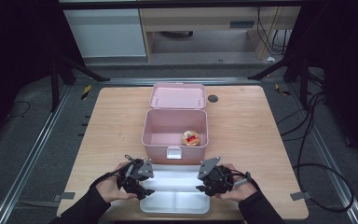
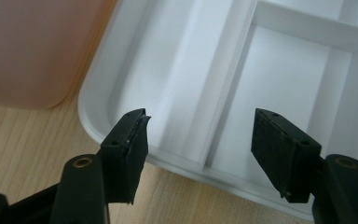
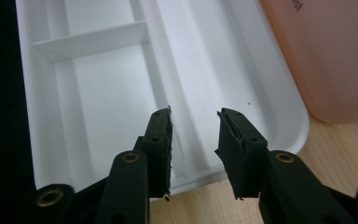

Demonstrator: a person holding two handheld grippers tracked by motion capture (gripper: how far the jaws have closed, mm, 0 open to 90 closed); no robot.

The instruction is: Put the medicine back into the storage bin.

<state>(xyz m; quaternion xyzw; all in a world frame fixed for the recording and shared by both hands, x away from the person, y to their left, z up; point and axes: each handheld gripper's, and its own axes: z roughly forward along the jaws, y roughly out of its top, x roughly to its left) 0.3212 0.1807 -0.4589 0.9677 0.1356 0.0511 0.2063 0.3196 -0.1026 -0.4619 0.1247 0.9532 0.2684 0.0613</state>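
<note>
Hovered at bench's near edge: left gripper and right gripper over white tray, jaws apart, gripping nothing.

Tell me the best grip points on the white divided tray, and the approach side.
Grip the white tray by its two short end walls, one gripper per end. The left gripper and right gripper already hang open over those rims. Come from above, one jaw inside the wall, one outside: the tray lies flat and wide, with thin upright walls, so an end-wall pinch probably suits best.
</note>
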